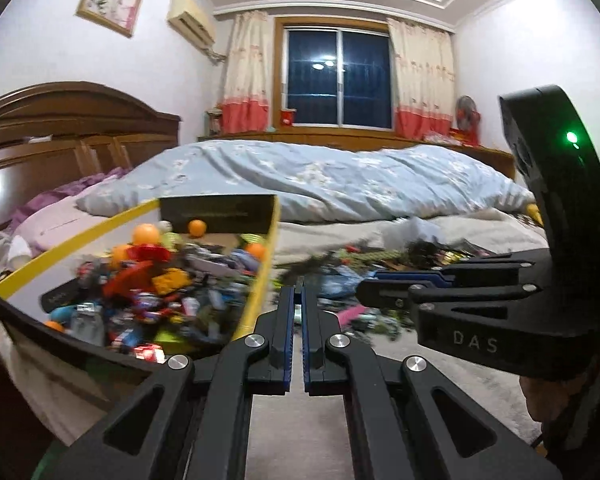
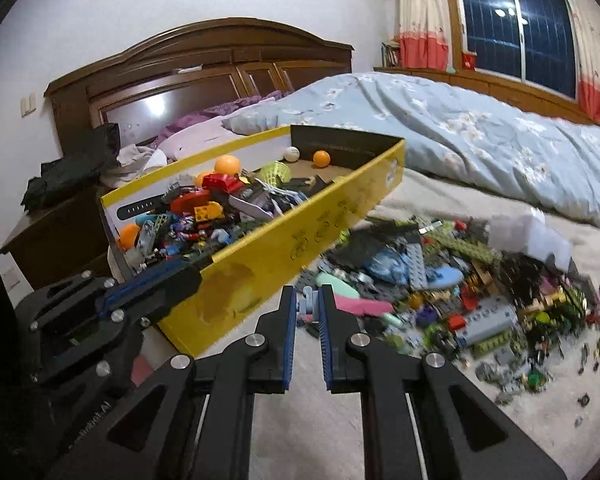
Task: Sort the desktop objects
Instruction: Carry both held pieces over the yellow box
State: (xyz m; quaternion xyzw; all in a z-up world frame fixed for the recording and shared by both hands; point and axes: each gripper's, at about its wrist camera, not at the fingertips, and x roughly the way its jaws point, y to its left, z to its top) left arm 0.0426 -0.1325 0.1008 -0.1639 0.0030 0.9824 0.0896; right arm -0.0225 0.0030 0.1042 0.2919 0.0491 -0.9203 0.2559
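Observation:
A yellow cardboard box (image 2: 279, 256) full of mixed toy bricks and orange balls (image 2: 227, 165) lies on the bed, left of centre in both views. Right of it, a loose pile of bricks (image 2: 440, 280) is spread over the beige bedsheet. My right gripper (image 2: 308, 291) hovers over the pile's near left edge, shut on a small blue-grey piece (image 2: 307, 303). My left gripper (image 1: 297, 292) is shut beside the box's right wall (image 1: 255, 300), and I see nothing held in it. Each gripper shows in the other's view: the left gripper (image 2: 197, 276), the right gripper (image 1: 360, 292).
A light blue quilt (image 2: 480, 128) lies bunched behind the pile, with a white crumpled sheet (image 2: 528, 232) at the pile's far edge. The wooden headboard (image 2: 203, 60) and a nightstand with dark clothes (image 2: 71, 168) stand at the left. Bare sheet lies in front of the grippers.

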